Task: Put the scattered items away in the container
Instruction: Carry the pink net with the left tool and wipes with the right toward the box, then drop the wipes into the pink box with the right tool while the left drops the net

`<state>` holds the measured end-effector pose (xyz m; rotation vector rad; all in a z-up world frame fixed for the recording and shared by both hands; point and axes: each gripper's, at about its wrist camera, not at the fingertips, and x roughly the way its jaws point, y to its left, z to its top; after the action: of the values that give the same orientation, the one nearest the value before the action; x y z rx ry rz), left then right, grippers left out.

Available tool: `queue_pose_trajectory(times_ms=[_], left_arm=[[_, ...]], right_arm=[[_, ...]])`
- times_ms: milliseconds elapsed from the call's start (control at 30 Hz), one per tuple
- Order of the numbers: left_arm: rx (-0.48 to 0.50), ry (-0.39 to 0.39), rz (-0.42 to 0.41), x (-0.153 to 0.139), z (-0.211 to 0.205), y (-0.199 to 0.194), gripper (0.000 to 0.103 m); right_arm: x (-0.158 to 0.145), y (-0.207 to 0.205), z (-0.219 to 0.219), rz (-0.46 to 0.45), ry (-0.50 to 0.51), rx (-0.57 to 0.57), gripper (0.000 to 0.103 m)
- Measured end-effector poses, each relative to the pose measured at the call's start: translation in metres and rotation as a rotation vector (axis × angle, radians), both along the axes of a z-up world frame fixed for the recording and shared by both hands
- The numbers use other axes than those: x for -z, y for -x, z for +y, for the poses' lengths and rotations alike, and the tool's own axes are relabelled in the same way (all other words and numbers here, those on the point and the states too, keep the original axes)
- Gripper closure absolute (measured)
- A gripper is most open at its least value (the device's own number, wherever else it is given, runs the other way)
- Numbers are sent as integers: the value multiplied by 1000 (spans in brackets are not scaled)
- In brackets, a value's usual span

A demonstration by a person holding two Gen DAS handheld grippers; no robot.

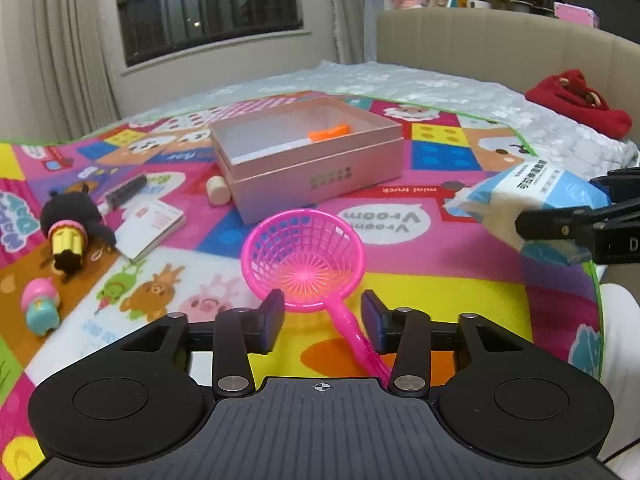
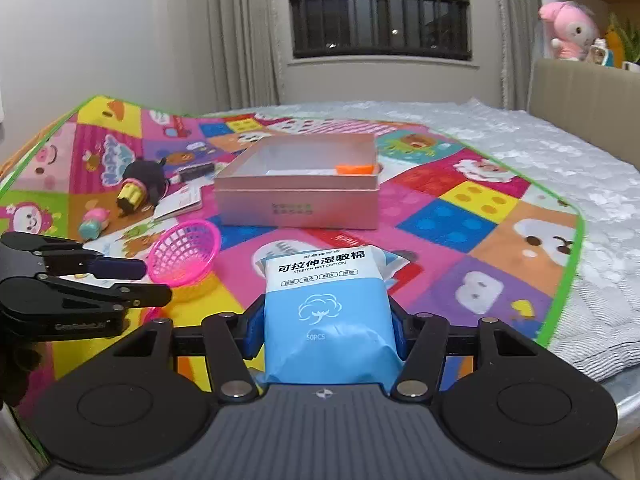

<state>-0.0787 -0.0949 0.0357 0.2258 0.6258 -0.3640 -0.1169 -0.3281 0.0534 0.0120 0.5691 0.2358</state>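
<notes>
The bed carries a bright play mat (image 1: 440, 280), and on it, mid-mat, sits the pink box (image 1: 320, 184), open-topped with a low rigid wall. It looks easy to drop things into from above, and an orange piece (image 1: 330, 133) already lies inside.

Your right gripper (image 2: 328, 332) is clamped on the blue pack of cotton pads (image 2: 332, 308), held by its near end with the far end sticking out toward the box. Expect it to be light, soft and slick in its film wrap; it will likely sag or squirm, so keep the squeeze across its full width rather than at a corner.

Your left gripper (image 1: 322, 320) has the pink strainer (image 1: 304, 256) in front of it. The thin handle (image 1: 360, 340) runs between the jaws, lying against one pad while the other stands clear, so it isn't pinched. The strainer looks like light, stiff, slippery plastic. Take it on the handle close to the bowl, or it will probably swing.

To the left lie a black plush toy (image 1: 76, 220), soft enough to grab anywhere, a small booklet (image 1: 154, 226), flat and best taken by an edge, and a little pink-and-teal figure (image 1: 40, 308), hard and apt to roll.
</notes>
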Motion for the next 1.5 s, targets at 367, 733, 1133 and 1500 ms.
queue_pose_trajectory(times_ms=[367, 733, 1133, 1500], left_arm=[[-4, 27, 29, 25, 0, 2, 5], [-85, 103, -27, 15, -4, -17, 3], [-116, 61, -37, 19, -6, -24, 15], [29, 143, -133, -45, 5, -21, 15]], right_arm=[[25, -8, 4, 36, 26, -16, 39], [33, -14, 23, 3, 124, -4, 44], [17, 0, 13, 0, 104, -10, 47], [-29, -25, -3, -41, 2, -9, 47]])
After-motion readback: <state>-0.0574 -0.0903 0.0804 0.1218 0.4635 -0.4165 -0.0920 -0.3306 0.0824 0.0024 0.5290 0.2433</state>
